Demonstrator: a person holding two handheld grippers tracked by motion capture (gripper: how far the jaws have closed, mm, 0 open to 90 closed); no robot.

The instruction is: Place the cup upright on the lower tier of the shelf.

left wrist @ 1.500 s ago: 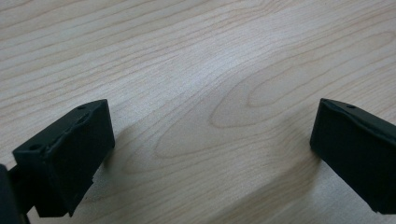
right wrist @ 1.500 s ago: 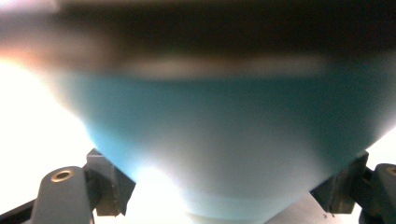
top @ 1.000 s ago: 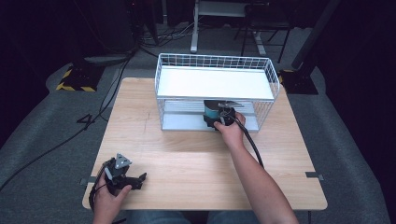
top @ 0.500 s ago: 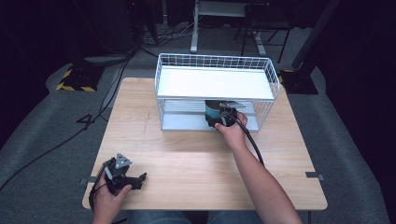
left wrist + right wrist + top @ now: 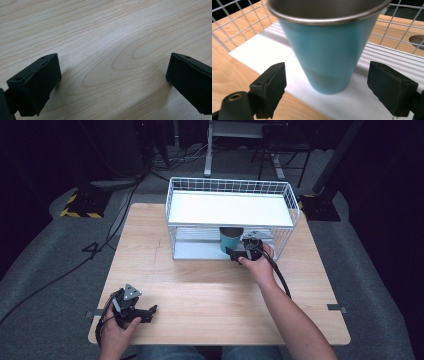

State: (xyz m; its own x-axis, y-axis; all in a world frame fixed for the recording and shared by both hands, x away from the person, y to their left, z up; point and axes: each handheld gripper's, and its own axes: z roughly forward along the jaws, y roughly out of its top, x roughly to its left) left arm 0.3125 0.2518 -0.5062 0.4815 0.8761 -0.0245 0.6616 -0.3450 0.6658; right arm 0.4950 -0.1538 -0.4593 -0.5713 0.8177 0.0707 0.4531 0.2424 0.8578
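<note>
A light wooden tabletop (image 5: 210,285) carries the whole arrangement. Toward its far edge, slightly right of centre, stands a white wire rack (image 5: 231,220) with two levels: a flat white upper shelf (image 5: 227,209) and a ribbed white lower shelf (image 5: 197,251) that rests on the wood.

On the lower shelf, near the rack's front right corner, stands a teal cup (image 5: 229,241), upright, beneath the upper shelf. In the right gripper view the teal cup (image 5: 325,50) tapers toward its base, shows a bare metal rim and a grey inside, and sits on the ribbed white shelf close to the shelf's front edge.

The person's right forearm (image 5: 285,315) reaches from the near edge toward the rack. The right hand (image 5: 257,262) holds the right gripper (image 5: 239,251) at the rack's open front, just beside the cup. In the right gripper view its jaws stand wide apart on either side of the cup's lower half, with a gap on each side and no contact.

The left hand (image 5: 116,330) holds the left gripper (image 5: 142,312) at the near left corner of the tabletop, well apart from the rack. In the left gripper view its jaws are spread wide over bare wood, holding nothing.
</note>
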